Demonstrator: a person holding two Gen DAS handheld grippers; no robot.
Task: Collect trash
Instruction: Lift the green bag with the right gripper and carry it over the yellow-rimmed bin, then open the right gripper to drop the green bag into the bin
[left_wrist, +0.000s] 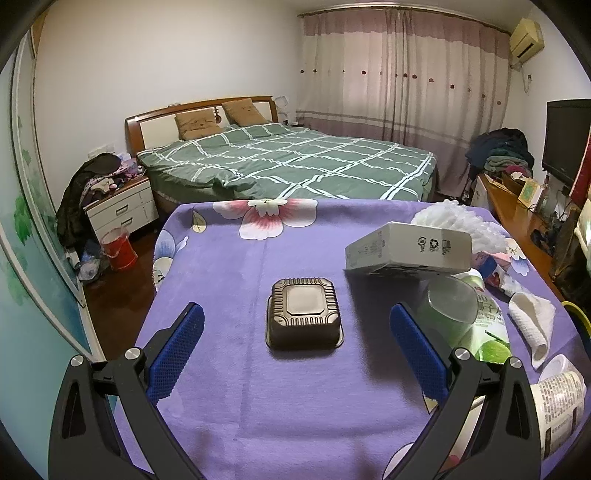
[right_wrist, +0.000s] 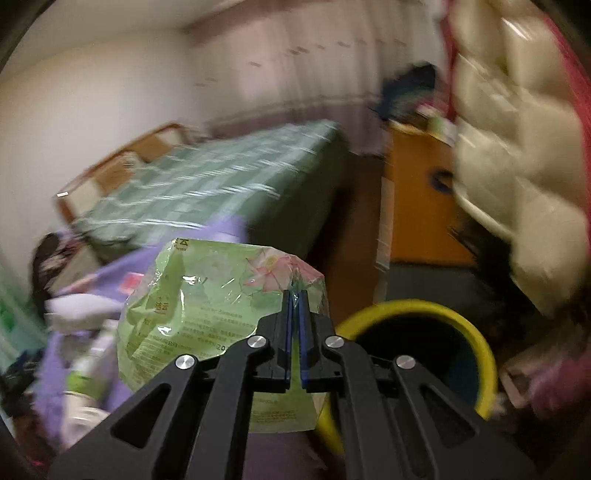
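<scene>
My left gripper (left_wrist: 295, 317) is open, its blue pads wide apart over the purple floral tablecloth (left_wrist: 229, 369). A brown plastic food tray (left_wrist: 303, 313) lies upside down between and just beyond the fingertips. My right gripper (right_wrist: 295, 295) is shut on a green plastic wrapper (right_wrist: 207, 306) printed with lotus flowers, held in the air just left of a yellow-rimmed trash bin (right_wrist: 417, 354). The right wrist view is motion-blurred.
On the table's right side lie a white carton (left_wrist: 408, 247), a clear cup on a green package (left_wrist: 476, 317), a folded white cloth (left_wrist: 532, 325), a printed paper cup (left_wrist: 557, 402) and white foam netting (left_wrist: 461, 218). A bed (left_wrist: 288, 162) stands beyond.
</scene>
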